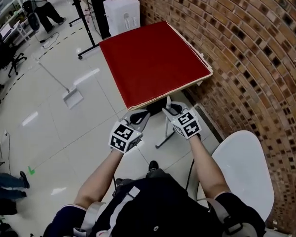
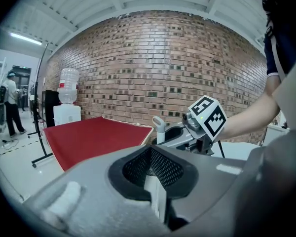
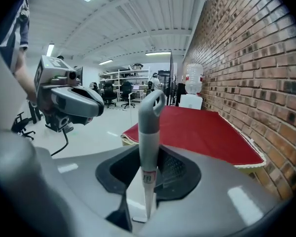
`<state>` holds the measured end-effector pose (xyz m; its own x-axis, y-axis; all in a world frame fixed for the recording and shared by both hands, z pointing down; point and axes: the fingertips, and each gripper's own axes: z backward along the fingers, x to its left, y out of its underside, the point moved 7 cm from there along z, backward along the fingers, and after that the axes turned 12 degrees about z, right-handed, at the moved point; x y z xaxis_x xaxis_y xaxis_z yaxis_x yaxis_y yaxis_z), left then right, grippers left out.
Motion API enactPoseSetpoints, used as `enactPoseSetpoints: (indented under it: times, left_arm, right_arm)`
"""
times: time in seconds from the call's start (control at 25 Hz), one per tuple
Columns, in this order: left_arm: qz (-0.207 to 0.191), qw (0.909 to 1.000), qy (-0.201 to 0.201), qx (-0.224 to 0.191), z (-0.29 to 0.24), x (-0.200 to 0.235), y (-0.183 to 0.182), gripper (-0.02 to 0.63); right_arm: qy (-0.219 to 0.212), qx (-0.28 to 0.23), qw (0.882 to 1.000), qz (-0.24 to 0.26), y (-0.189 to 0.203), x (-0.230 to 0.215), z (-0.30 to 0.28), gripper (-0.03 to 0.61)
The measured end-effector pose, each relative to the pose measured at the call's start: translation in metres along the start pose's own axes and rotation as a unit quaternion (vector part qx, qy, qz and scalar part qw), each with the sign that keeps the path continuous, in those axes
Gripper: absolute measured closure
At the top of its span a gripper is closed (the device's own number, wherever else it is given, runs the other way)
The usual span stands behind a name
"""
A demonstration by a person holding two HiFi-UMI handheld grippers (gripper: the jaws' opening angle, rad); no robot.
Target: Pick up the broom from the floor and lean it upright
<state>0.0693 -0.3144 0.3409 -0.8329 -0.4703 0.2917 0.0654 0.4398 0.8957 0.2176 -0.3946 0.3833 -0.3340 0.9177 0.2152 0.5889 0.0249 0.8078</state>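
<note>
The broom's grey handle end (image 3: 149, 117), with a loop at its tip, stands upright between the jaws of my right gripper (image 3: 149, 169), which is shut on it. In the head view that gripper (image 1: 171, 108) is at the near corner of the red table (image 1: 153, 58), and the grey tip (image 1: 168, 102) pokes up above it. The broom's head is hidden. My left gripper (image 1: 138, 117) hangs just left of the right one, apart from the handle. Its meshed pads (image 2: 138, 168) meet with nothing between them. The left gripper view shows the handle tip (image 2: 159, 127) in the right gripper.
A brick wall (image 1: 246, 48) runs along the right. A white chair (image 1: 244, 167) stands at the near right. A pale pole (image 1: 164, 135) slants to the floor under the table corner. A dustpan (image 1: 72, 98) lies on the tiles at left, and a water dispenser (image 1: 122, 14) stands beyond the table.
</note>
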Motion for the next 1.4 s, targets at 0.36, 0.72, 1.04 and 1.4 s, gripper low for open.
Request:
enactPoseSetpoints:
  times: [0.36, 0.72, 1.04, 1.4]
  left_arm:
    - [0.011, 0.9981, -0.06, 0.001, 0.001, 0.029, -0.007, 0.614]
    - [0.031, 0.994, -0.104, -0.007, 0.019, 0.045, -0.004, 0.614]
    - [0.043, 0.9938, -0.1, -0.021, 0.029, 0.043, -0.008, 0.614]
    - [0.05, 0.9971, -0.03, -0.049, 0.044, 0.026, -0.029, 0.614]
  right_arm:
    - [-0.011, -0.011, 1.0, -0.007, -0.017, -0.041, -0.07, 0.472]
    - [-0.023, -0.009, 1.0, -0.006, -0.022, -0.052, -0.102, 0.476]
    - [0.001, -0.056, 0.998, -0.022, -0.04, -0.048, -0.079, 0.348]
    - [0.097, -0.136, 0.984, -0.053, -0.085, -0.028, 0.003, 0.466]
